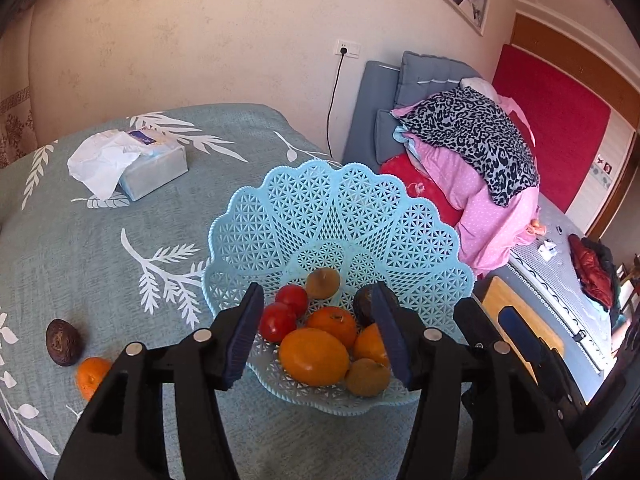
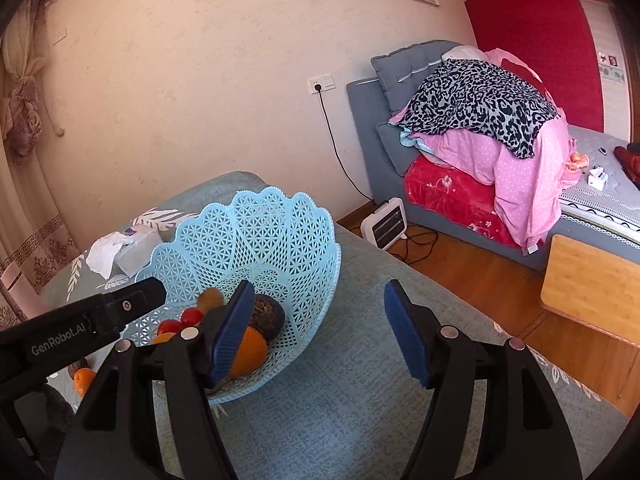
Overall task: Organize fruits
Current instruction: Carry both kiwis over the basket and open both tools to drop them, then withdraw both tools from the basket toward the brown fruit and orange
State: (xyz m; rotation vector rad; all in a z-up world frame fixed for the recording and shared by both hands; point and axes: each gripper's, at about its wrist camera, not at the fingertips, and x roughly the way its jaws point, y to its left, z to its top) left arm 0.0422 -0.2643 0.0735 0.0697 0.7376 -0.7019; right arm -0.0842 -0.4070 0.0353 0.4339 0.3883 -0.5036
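A light blue lattice basket stands on the table and holds oranges, two red tomatoes, brown fruits and a dark avocado. My left gripper is open and empty, hovering above the basket's near side. Outside the basket on the left lie a dark avocado and a small orange. In the right wrist view my right gripper is open and empty, just right of the basket. The left gripper's body crosses that view at the left.
A tissue box with a loose tissue sits at the table's far left. The table is covered with a teal leaf-print cloth. A bed with piled bedding, a small white heater and a wooden stool stand to the right.
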